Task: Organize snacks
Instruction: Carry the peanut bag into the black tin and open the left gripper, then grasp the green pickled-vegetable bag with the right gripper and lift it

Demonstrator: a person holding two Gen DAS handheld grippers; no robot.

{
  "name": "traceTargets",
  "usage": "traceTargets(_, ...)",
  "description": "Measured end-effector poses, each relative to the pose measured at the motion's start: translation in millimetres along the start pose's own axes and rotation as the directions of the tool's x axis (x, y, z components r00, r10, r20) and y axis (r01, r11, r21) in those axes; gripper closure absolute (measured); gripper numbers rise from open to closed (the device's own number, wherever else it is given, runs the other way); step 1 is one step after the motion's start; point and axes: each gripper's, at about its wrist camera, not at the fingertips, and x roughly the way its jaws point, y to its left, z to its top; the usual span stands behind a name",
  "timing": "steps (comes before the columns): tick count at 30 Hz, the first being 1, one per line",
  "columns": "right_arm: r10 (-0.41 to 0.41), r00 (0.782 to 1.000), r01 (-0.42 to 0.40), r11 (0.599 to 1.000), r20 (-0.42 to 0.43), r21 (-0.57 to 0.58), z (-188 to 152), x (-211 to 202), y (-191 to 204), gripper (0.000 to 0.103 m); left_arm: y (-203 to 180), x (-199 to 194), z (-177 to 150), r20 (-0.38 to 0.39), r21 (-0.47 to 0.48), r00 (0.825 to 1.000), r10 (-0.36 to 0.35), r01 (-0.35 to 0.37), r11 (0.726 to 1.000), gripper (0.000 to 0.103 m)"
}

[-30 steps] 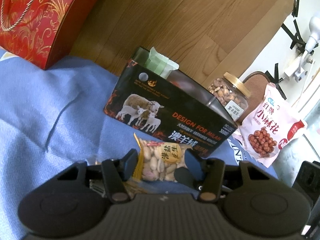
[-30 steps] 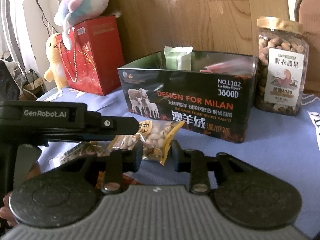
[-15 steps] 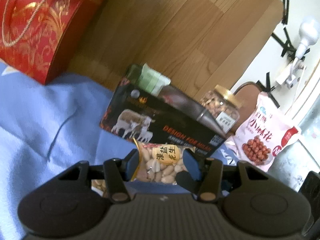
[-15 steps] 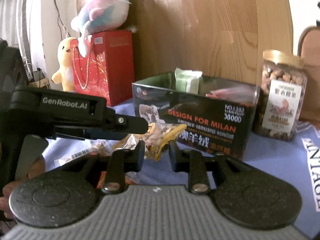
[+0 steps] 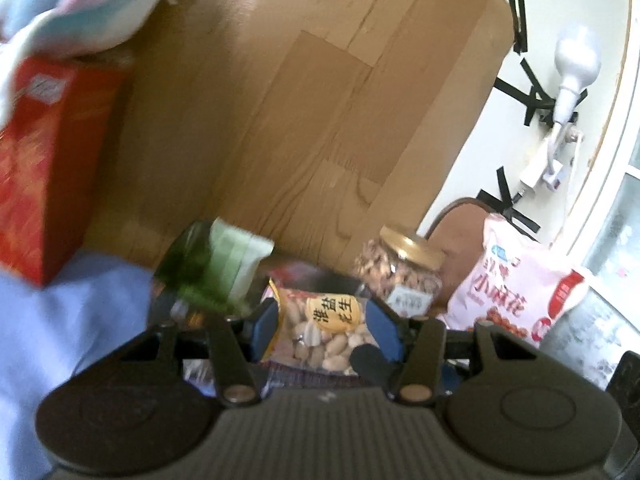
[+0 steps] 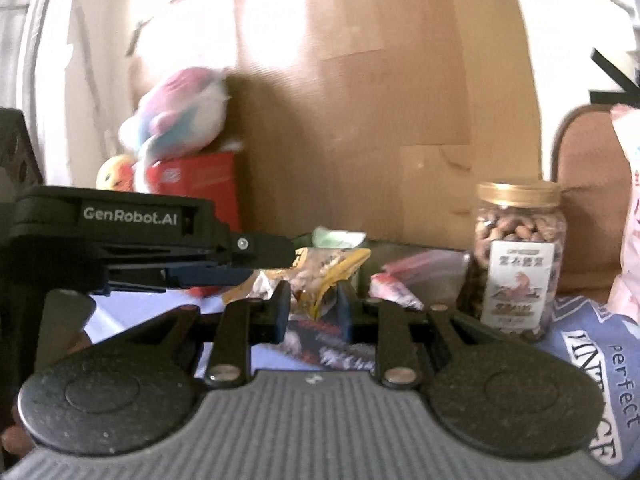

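Note:
A clear peanut packet (image 5: 320, 328) with a yellow label hangs in the air, and my left gripper (image 5: 323, 334) is shut on its sides. In the right wrist view the same packet (image 6: 324, 268) shows its yellow edge, and my right gripper (image 6: 313, 308) is shut on that crumpled end. The left gripper (image 6: 160, 248) reaches in there from the left. Just beyond and below stands the dark open box (image 5: 180, 276), with a green packet (image 5: 236, 256) upright in it. Its printed front (image 6: 332, 352) and a red packet (image 6: 396, 284) inside show in the right wrist view.
A gold-lidded jar of nuts (image 6: 516, 260) stands right of the box, and a pink snack bag (image 5: 520, 292) leans beyond it. A red gift bag (image 5: 48, 184) with a plush toy (image 6: 180, 120) on top stands at the left. A blue cloth (image 5: 60, 340) covers the surface and a wooden board (image 5: 300, 120) stands behind.
Both grippers have risen with the peanut packet, which now sits level with the box's rim instead of low in front of it. The views have tilted upward.

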Motion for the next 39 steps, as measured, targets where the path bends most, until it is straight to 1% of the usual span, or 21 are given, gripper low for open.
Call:
traceTargets(1, -0.023, 1.0, 0.023, 1.0, -0.003, 0.008, 4, 6, -4, 0.071, -1, 10, 5, -0.003, 0.005, 1.0, 0.004, -0.004, 1.0, 0.05)
traceTargets(3, -0.089, 0.996, 0.089, 0.996, -0.022, 0.006, 11, 23, -13, 0.061, -2, 27, 13, -0.016, 0.006, 0.999, 0.035, -0.035, 0.999, 0.048)
traceTargets(5, -0.135, 0.99, 0.136, 0.99, -0.035, 0.027, 14, 27, -21, 0.061, 2, 30, 17, -0.029, -0.028, 0.998, 0.047, -0.048, 0.998, 0.048)
traceTargets(7, -0.107, 0.994, 0.109, 0.991, -0.03, 0.084, 13, 15, -30, 0.061, 6, 16, 15, -0.01, -0.048, 1.0, 0.019, -0.02, 0.999, 0.048)
traceTargets(9, -0.089, 0.996, 0.092, 0.991, -0.032, 0.102, 7, -1, -34, 0.061, 6, -3, 9, 0.003, -0.037, 1.0, 0.014, -0.014, 0.999, 0.048)
traceTargets(11, -0.063, 0.996, 0.069, 0.993, -0.063, 0.099, -3, -18, -35, 0.061, 6, -18, 1, -0.025, -0.037, 1.0, 0.006, -0.006, 0.999, 0.048)
traceTargets(13, -0.026, 0.992, 0.038, 0.994, -0.12, 0.102, -16, -31, -36, 0.061, 7, -31, -13, -0.085, -0.052, 0.996, -0.023, 0.019, 0.998, 0.048)
traceTargets(15, 0.004, 0.984, 0.019, 0.991, -0.179, 0.13, -31, -46, -38, 0.06, 9, -41, -31, -0.149, -0.082, 0.987, -0.064, 0.052, 0.995, 0.048)
traceTargets(18, 0.028, 0.969, 0.016, 0.984, -0.245, 0.175, -52, -65, -41, 0.06, 13, -46, -59, -0.238, -0.142, 0.963, -0.123, 0.091, 0.986, 0.048)
traceTargets(21, 0.021, 0.958, 0.037, 0.98, -0.286, 0.198, -68, -78, -38, 0.06, 13, -43, -80, -0.296, -0.179, 0.943, -0.152, 0.102, 0.979, 0.048)
traceTargets(23, 0.042, 0.948, 0.031, 0.974, -0.314, 0.226, -78, -76, -34, 0.06, 11, -40, -92, -0.326, -0.188, 0.932, -0.158, 0.1, 0.977, 0.048)
traceTargets(24, 0.046, 0.952, 0.027, 0.972, -0.302, 0.234, -83, -79, -33, 0.06, 10, -38, -97, -0.331, -0.196, 0.927, -0.177, 0.116, 0.974, 0.047)
traceTargets(25, 0.033, 0.959, 0.032, 0.974, -0.281, 0.225, -86, -82, -29, 0.059, 9, -39, -100, -0.333, -0.205, 0.923, -0.193, 0.129, 0.97, 0.044)
traceTargets(26, 0.014, 0.963, 0.041, 0.98, -0.268, 0.197, -88, -82, -23, 0.059, 7, -38, -103, -0.333, -0.211, 0.923, -0.192, 0.126, 0.969, 0.043)
traceTargets(28, -0.017, 0.963, 0.058, 0.987, -0.267, 0.148, -88, -82, -15, 0.058, 2, -38, -104, -0.322, -0.21, 0.928, -0.186, 0.122, 0.97, 0.039)
traceTargets(30, -0.013, 0.965, 0.056, 0.986, -0.263, 0.156, -89, -83, -17, 0.058, 2, -37, -104, -0.311, -0.242, 0.929, -0.203, 0.129, 0.962, 0.039)
traceTargets(32, 0.004, 0.966, 0.046, 0.982, -0.259, 0.185, -89, -83, -23, 0.058, 3, -35, -103, -0.295, -0.287, 0.925, -0.239, 0.153, 0.946, 0.039)
traceTargets(35, 0.028, 0.967, 0.024, 0.979, -0.252, 0.203, -89, -83, -26, 0.053, 3, -37, -99, -0.246, -0.326, 0.927, -0.281, 0.194, 0.925, 0.047)
traceTargets(37, 0.041, 0.968, 0.011, 0.979, -0.249, 0.203, -90, -84, -25, 0.048, 3, -37, -95, -0.219, -0.356, 0.92, -0.326, 0.236, 0.904, 0.053)
traceTargets(38, 0.046, 0.968, 0.005, 0.98, -0.247, 0.201, -90, -84, -25, 0.044, 3, -35, -94, -0.215, -0.366, 0.917, -0.337, 0.244, 0.898, 0.053)
traceTargets(39, 0.056, 0.967, -0.006, 0.981, -0.248, 0.195, -90, -84, -23, 0.038, 2, -33, -93, -0.219, -0.363, 0.919, -0.33, 0.237, 0.901, 0.054)
